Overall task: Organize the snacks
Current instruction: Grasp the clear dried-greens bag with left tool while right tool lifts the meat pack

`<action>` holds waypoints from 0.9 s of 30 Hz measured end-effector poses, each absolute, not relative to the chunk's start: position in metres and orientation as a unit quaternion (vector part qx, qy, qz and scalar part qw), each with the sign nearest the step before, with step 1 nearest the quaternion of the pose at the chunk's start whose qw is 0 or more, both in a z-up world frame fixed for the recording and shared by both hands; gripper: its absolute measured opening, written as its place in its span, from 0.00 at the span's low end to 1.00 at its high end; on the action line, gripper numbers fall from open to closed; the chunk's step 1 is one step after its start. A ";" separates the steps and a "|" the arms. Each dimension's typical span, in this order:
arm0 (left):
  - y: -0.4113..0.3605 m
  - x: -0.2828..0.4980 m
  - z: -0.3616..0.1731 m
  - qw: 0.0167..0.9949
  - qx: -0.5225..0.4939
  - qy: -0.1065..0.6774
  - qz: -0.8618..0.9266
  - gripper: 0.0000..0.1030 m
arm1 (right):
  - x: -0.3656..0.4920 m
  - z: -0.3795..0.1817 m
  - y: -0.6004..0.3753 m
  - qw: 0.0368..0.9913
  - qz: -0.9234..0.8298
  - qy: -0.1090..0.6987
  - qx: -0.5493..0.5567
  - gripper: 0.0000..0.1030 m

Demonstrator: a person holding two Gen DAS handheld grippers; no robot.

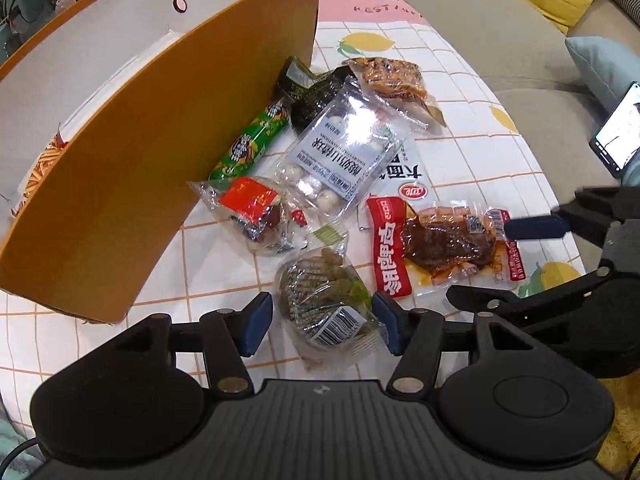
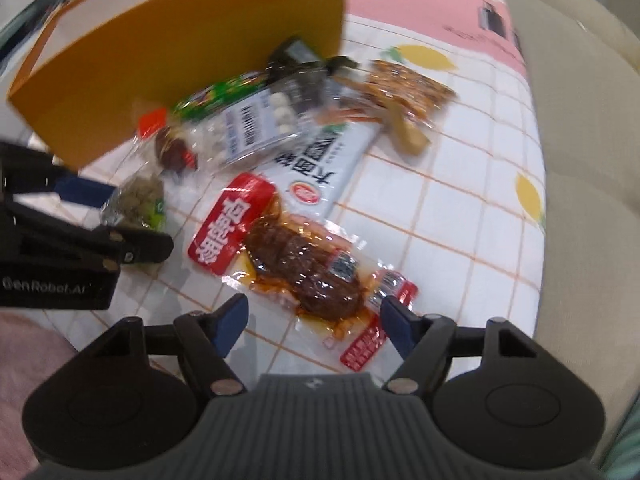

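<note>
Several snack packs lie on the tablecloth beside an orange box [image 1: 132,168]. My left gripper [image 1: 322,326] is open, its blue pads on either side of a clear pack of green-brown snacks [image 1: 324,300], which also shows in the right wrist view [image 2: 138,200]. My right gripper [image 2: 314,322] is open around the end of a red pack of braised meat [image 2: 300,264]; that pack shows in the left wrist view [image 1: 444,244] too, with the right gripper [image 1: 536,228] at its right end. A white-ball candy bag [image 1: 340,160], a green tube pack [image 1: 252,144] and a red-wrapped pack [image 1: 252,208] lie behind.
The orange box [image 2: 172,48] stands open at left with a noodle-like snack inside [image 1: 40,168]. A white noodle pack [image 2: 320,168], a dark seaweed pack [image 1: 312,96] and an orange tofu pack [image 1: 394,80] lie farther back. A beige sofa [image 1: 520,68] lies beyond the table edge, with a phone [image 1: 618,128] at right.
</note>
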State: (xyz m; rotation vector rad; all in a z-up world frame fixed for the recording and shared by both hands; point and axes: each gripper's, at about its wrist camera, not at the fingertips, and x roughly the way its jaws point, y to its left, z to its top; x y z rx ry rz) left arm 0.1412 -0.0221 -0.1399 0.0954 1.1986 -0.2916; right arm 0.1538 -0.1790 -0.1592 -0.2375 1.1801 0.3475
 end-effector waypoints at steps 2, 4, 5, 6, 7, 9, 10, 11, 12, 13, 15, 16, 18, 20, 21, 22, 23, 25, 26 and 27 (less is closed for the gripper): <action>-0.021 0.142 -0.142 0.812 0.045 0.566 -0.135 0.66 | 0.153 -0.164 -0.173 0.810 0.170 0.542 -0.148 0.68; -0.021 0.143 -0.144 0.811 0.048 0.568 -0.133 0.66 | 0.153 -0.168 -0.168 0.810 0.180 0.532 -0.170 0.70; -0.021 0.143 -0.145 0.810 0.050 0.569 -0.132 0.66 | 0.153 -0.168 -0.169 0.811 0.186 0.529 -0.170 0.70; -0.022 0.143 -0.146 0.809 0.052 0.570 -0.131 0.65 | 0.155 -0.168 -0.170 0.811 0.190 0.528 -0.168 0.70; -0.022 0.143 -0.147 0.808 0.053 0.572 -0.130 0.64 | 0.156 -0.169 -0.171 0.811 0.193 0.526 -0.166 0.70; -0.022 0.143 -0.148 0.806 0.052 0.575 -0.131 0.63 | 0.158 -0.169 -0.173 0.812 0.197 0.526 -0.157 0.72; -0.022 0.143 -0.148 0.806 0.051 0.575 -0.132 0.62 | 0.158 -0.169 -0.174 0.813 0.199 0.527 -0.150 0.71; -0.022 0.143 -0.148 0.806 0.051 0.575 -0.132 0.62 | 0.159 -0.169 -0.175 0.814 0.199 0.526 -0.146 0.70; -0.022 0.143 -0.148 0.805 0.051 0.576 -0.133 0.60 | 0.158 -0.169 -0.175 0.815 0.199 0.524 -0.144 0.66; -0.023 0.143 -0.148 0.805 0.052 0.575 -0.134 0.60 | 0.158 -0.168 -0.175 0.817 0.200 0.522 -0.144 0.59; -0.023 0.143 -0.148 0.805 0.052 0.575 -0.135 0.57 | 0.156 -0.166 -0.173 0.819 0.199 0.518 -0.144 0.43; -0.023 0.143 -0.148 0.805 0.051 0.576 -0.137 0.55 | 0.155 -0.165 -0.172 0.820 0.199 0.517 -0.147 0.39; -0.023 0.143 -0.148 0.804 0.049 0.576 -0.138 0.53 | 0.153 -0.163 -0.170 0.820 0.203 0.514 -0.148 0.31; -0.023 0.143 -0.147 0.805 0.046 0.575 -0.138 0.52 | 0.151 -0.161 -0.168 0.821 0.200 0.513 -0.153 0.28; -0.023 0.143 -0.147 0.805 0.045 0.575 -0.139 0.52 | 0.150 -0.160 -0.168 0.821 0.198 0.513 -0.152 0.24; -0.021 0.142 -0.146 0.806 0.042 0.574 -0.139 0.51 | 0.150 -0.159 -0.169 0.823 0.196 0.513 -0.149 0.20; -0.021 0.142 -0.144 0.807 0.040 0.573 -0.139 0.51 | 0.150 -0.156 -0.170 0.826 0.192 0.510 -0.145 0.20; -0.020 0.141 -0.142 0.809 0.037 0.570 -0.140 0.48 | 0.150 -0.150 -0.175 0.830 0.186 0.509 -0.129 0.15; -0.021 0.140 -0.140 0.810 0.037 0.568 -0.140 0.48 | 0.150 -0.147 -0.177 0.832 0.184 0.510 -0.119 0.15; -0.021 0.140 -0.139 0.811 0.037 0.566 -0.141 0.48 | 0.151 -0.145 -0.180 0.834 0.180 0.510 -0.108 0.15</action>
